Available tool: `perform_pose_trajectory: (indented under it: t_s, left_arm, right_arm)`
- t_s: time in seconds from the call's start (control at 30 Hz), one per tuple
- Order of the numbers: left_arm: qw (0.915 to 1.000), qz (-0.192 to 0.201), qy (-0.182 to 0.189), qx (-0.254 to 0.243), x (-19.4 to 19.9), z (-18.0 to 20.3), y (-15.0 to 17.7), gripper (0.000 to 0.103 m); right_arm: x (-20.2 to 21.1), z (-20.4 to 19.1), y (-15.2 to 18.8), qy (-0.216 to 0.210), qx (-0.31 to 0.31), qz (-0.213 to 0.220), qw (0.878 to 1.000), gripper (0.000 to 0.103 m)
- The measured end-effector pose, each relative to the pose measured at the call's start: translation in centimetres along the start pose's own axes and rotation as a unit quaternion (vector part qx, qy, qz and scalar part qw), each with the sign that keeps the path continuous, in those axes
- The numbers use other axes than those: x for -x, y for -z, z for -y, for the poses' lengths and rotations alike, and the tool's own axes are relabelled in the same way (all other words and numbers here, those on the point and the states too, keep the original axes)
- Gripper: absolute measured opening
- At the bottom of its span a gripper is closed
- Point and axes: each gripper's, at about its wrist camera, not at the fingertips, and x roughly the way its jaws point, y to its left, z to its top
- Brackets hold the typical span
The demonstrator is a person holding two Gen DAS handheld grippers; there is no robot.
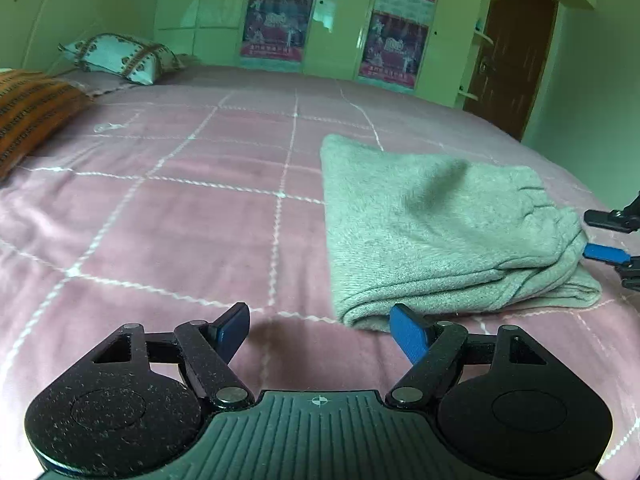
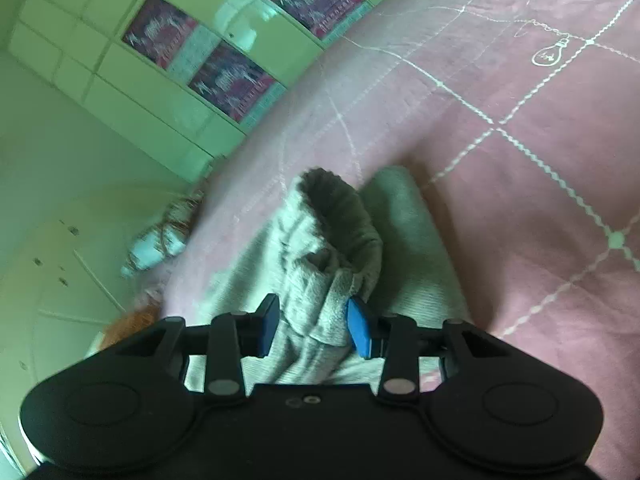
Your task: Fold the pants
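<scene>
The grey pants (image 1: 432,224) lie folded into a thick rectangle on the pink bed (image 1: 180,220), right of centre in the left wrist view. My left gripper (image 1: 320,320) stands open low over the cover with nothing between its fingers. Its right blue pad (image 1: 408,336) sits just beside the near folded corner. My right gripper (image 1: 588,234) reaches in from the right edge at the gathered waistband end. In the right wrist view the right gripper (image 2: 312,312) is shut on a bunched, lifted ridge of the pants (image 2: 320,240), blue pads pressing both sides.
A patterned pillow (image 1: 120,56) and an orange pillow (image 1: 28,108) lie at the far left of the bed. Green wardrobes with posters (image 1: 340,20) and a brown door (image 1: 512,48) stand behind. Pink checked cover (image 2: 500,160) stretches left of the pants.
</scene>
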Motion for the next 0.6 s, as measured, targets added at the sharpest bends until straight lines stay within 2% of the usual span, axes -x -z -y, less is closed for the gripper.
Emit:
perform_pose_trajectory:
  t_s: [0.13,0.23,0.37,0.47,0.5,0.53,0.6]
  left_arm:
    - [1.0000,0.000,0.004,-0.003,-1.4,0.3,0.6,0.078]
    - [0.9999,0.007,0.006,0.008,-1.3,-0.2,0.8,0.078]
    - [0.9999,0.006,0.004,0.008,-1.7,0.1,0.8,0.078]
    - [0.9999,0.006,0.004,0.011,-1.9,0.1,0.9,0.078]
    - [0.9999,0.006,0.004,0.012,-1.9,0.1,0.9,0.078]
    - [0.9999,0.007,0.004,0.012,-1.9,0.1,0.9,0.078]
    - [0.9999,0.010,0.004,0.013,-1.8,0.2,1.0,0.078]
  right_arm:
    - [0.6,-0.1,-0.1,-0.002,-0.001,0.010,1.000,0.025]
    - [1.3,-0.6,0.0,-0.008,-0.002,0.028,1.000,0.026]
    - [-1.0,-1.0,-0.3,0.003,-0.003,-0.008,1.000,0.027]
    - [-3.8,-1.2,-0.5,0.033,-0.007,-0.032,0.999,0.030]
    - [-4.4,-1.2,-0.7,0.028,-0.017,-0.034,0.999,0.027]
    - [-4.6,-1.2,-0.9,0.031,-0.023,-0.033,0.999,0.009]
    - [-2.9,-1.9,-1.3,0.000,-0.009,0.008,1.000,0.007]
